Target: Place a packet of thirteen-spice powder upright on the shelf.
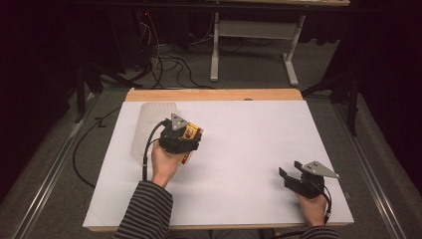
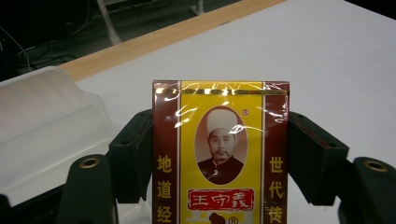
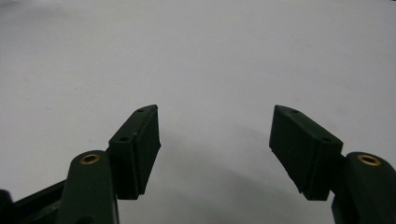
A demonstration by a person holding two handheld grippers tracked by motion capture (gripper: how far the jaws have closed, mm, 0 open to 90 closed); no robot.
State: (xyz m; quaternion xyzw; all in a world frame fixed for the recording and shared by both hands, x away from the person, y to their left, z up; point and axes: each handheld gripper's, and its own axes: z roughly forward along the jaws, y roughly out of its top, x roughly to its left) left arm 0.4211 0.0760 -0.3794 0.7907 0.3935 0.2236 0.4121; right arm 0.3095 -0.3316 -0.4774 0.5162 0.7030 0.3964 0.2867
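Item: packet (image 2: 220,154), flat and rectangular, yellow front with dark red side bands, an oval portrait and a red label, wrapped in glossy film that catches the light. Location: clamped between the jaws of the left gripper (image 2: 220,158), one pad on each long side, above the counter (image 1: 249,144) at its left half. In the high view the packet (image 1: 193,134) pokes out past the left gripper (image 1: 180,137), just beside a translucent plastic bin (image 1: 147,127). Handling, as judged: light, fairly stiff, film slippery; take it across the narrow edges, as now, with moderate pressure to avoid crushing. Right gripper (image 3: 215,149): jaws spread wide with nothing between them, resting near the counter's right front corner (image 1: 304,179).
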